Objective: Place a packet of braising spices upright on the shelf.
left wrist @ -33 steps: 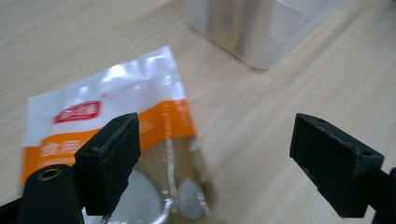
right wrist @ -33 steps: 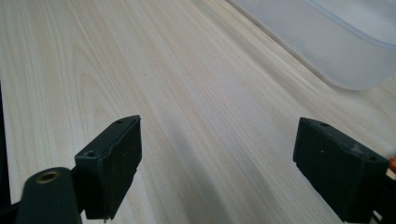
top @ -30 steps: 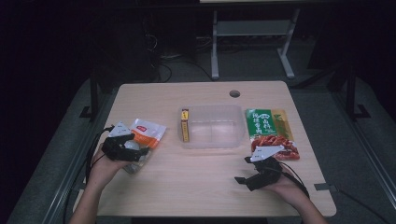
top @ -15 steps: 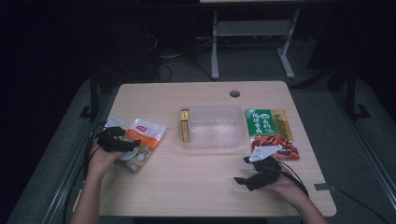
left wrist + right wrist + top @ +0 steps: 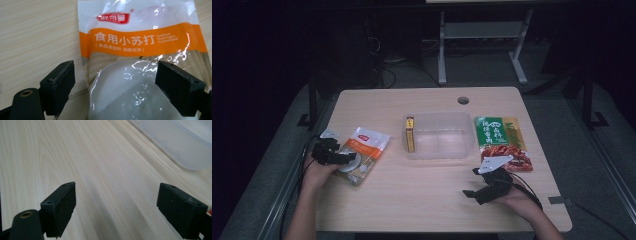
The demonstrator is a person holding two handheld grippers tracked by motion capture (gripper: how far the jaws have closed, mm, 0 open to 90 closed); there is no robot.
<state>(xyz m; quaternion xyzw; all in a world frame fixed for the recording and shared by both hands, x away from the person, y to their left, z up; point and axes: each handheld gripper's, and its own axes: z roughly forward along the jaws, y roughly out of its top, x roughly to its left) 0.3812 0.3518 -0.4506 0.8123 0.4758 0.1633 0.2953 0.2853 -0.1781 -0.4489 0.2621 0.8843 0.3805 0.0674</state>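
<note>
Lying flat near the left edge of the table (image 5: 422,200): white-and-orange pouch (image 5: 147,62), printed 食用小苏打 with "Sodium Hydrogen Carbonate" on the orange band, a red logo above it, too blurred to read. Left gripper (image 5: 115,82) over its lower end, jaws wide apart, one on either side. Right gripper (image 5: 116,202) low over bare wood, jaws likewise spread, near the clear tub (image 5: 439,136). Green packet (image 5: 498,131) beside the tub, lettering illegible.

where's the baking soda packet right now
In the high view the baking soda packet lies flat on the table's left side, left of the clear plastic container. The open left gripper sits at its near end, jaws either side of it.
</note>
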